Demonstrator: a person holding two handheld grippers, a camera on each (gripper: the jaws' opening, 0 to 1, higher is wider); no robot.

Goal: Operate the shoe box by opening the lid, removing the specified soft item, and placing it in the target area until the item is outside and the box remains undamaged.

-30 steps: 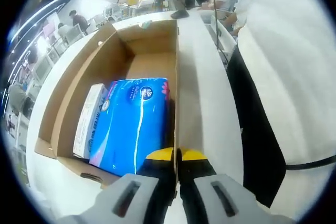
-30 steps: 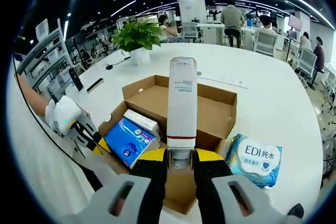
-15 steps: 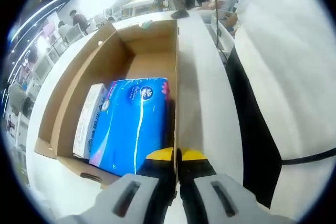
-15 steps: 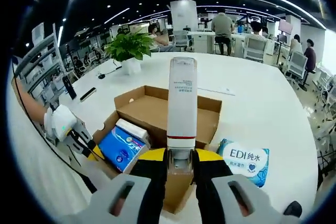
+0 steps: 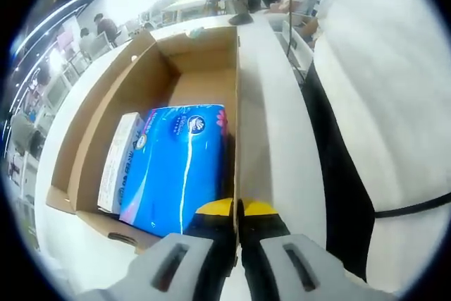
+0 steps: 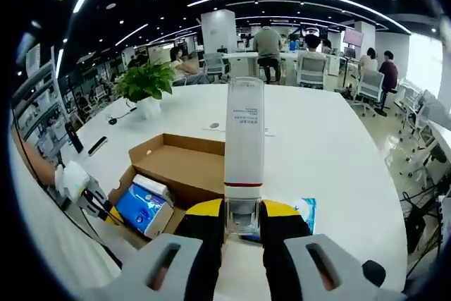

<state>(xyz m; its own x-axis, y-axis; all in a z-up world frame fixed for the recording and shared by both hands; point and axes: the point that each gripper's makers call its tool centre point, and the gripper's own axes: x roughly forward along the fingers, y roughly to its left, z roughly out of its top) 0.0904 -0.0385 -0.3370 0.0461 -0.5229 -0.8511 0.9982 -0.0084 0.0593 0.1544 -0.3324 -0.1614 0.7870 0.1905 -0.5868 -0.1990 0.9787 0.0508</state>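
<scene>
An open cardboard shoe box (image 5: 203, 84) lies on a white table. Inside it are a blue soft pack (image 5: 180, 163) and a small white carton (image 5: 120, 160) along its left side. My left gripper (image 5: 237, 207) is shut on the box's near right wall edge. In the right gripper view, my right gripper (image 6: 244, 209) is shut on a tall white carton (image 6: 244, 139) with a red band, held upright high above the table. Below it sit the shoe box (image 6: 187, 167), the blue pack (image 6: 137, 206) and the left gripper (image 6: 99, 206) at the box's corner.
A blue-and-white wipes pack (image 6: 306, 209) lies on the table (image 6: 317, 146) right of the box, partly hidden by my jaws. A potted plant (image 6: 144, 82) and a dark phone (image 6: 97, 144) sit further off. A person in a white shirt (image 5: 380, 89) stands close on the right.
My right gripper has risen and drawn back with the tall white carton, so the box and wipes pack look smaller and lower. The left gripper keeps its hold on the box wall.
</scene>
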